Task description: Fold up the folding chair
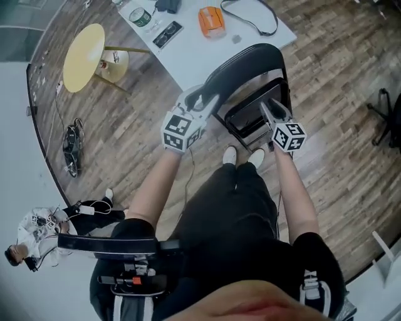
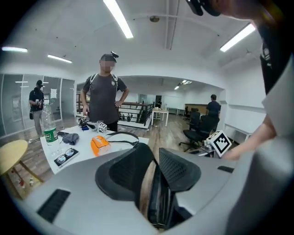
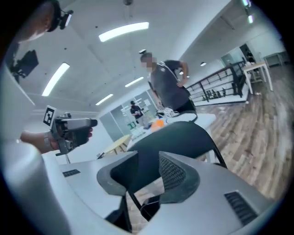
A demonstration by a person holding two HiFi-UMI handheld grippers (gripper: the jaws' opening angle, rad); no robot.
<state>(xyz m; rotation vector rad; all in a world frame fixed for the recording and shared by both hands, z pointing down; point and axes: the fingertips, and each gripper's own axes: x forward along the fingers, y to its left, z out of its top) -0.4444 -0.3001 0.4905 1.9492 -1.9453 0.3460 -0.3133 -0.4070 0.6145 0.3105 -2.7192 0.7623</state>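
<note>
The black folding chair (image 1: pixel 250 66) stands right in front of my feet, its curved backrest against the white table and its seat (image 1: pixel 254 116) below it. My left gripper (image 1: pixel 203 100) is at the backrest's left edge. In the left gripper view its jaws (image 2: pixel 154 160) stand apart, with wooden floor and a black chair part (image 2: pixel 161 202) showing in the gap; nothing is pinched. My right gripper (image 1: pixel 266 108) hovers over the seat's right side. Its jaws (image 3: pixel 149 163) are also apart and empty, and the backrest (image 3: pixel 179 135) rises just beyond them.
Behind the chair, the white table (image 1: pixel 188 59) carries an orange object (image 1: pixel 211 20), a bottle (image 1: pixel 139 15), a glasses case (image 1: pixel 167 34) and a black strap (image 1: pixel 250 15). A yellow round stool (image 1: pixel 84 56) stands left. One person (image 2: pixel 105 101) stands beyond the table; office chairs (image 2: pixel 202 126) farther off.
</note>
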